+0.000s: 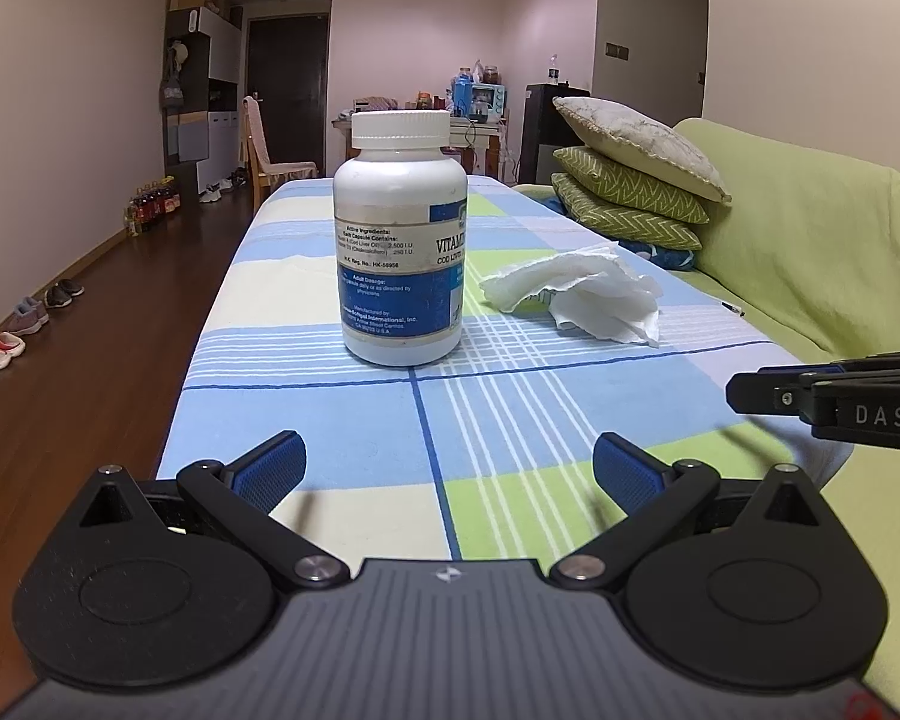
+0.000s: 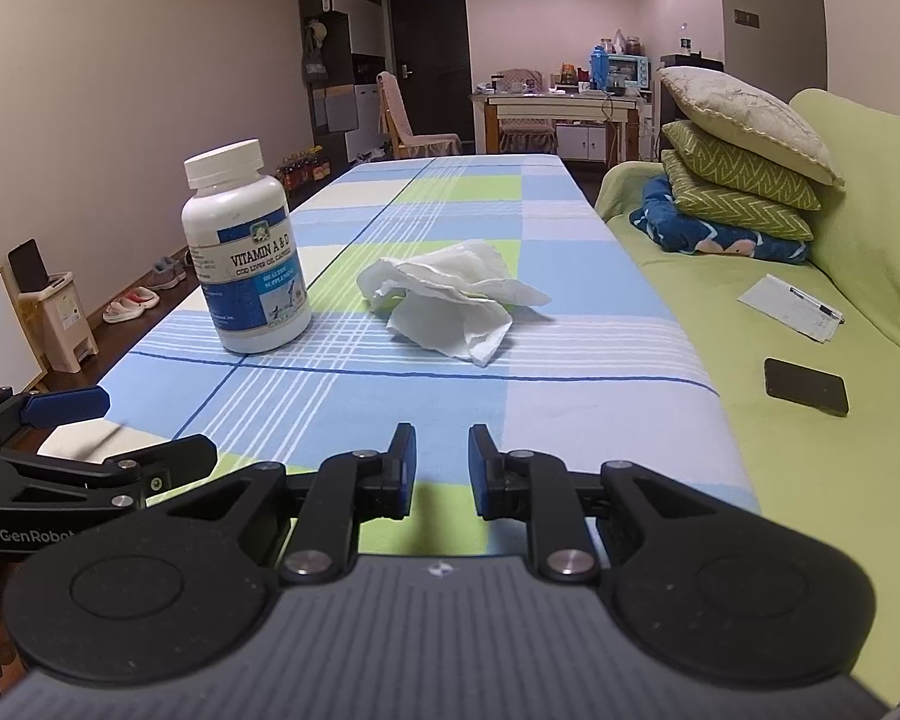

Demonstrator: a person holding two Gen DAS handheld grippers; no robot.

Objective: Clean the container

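Observation:
A white vitamin bottle [image 1: 401,240] [image 2: 246,249] with a blue label and a white cap stands upright on the checked tablecloth [image 1: 342,414] [image 2: 570,240]. A crumpled white paper towel [image 1: 582,291] [image 2: 450,300] lies just to its right. My left gripper [image 1: 449,468] is wide open, short of the bottle, with nothing between its blue pads. My right gripper [image 2: 442,459] is open by a narrow gap and empty, well in front of the towel. Each gripper shows at the edge of the other's view.
A green sofa [image 2: 810,420] runs along the table's right side with stacked cushions [image 2: 744,150], a dark phone [image 2: 806,386] and a paper with a pen [image 2: 792,300]. Shoes [image 1: 6,348] line the wood floor at left. A bin [image 2: 57,318] stands by the wall.

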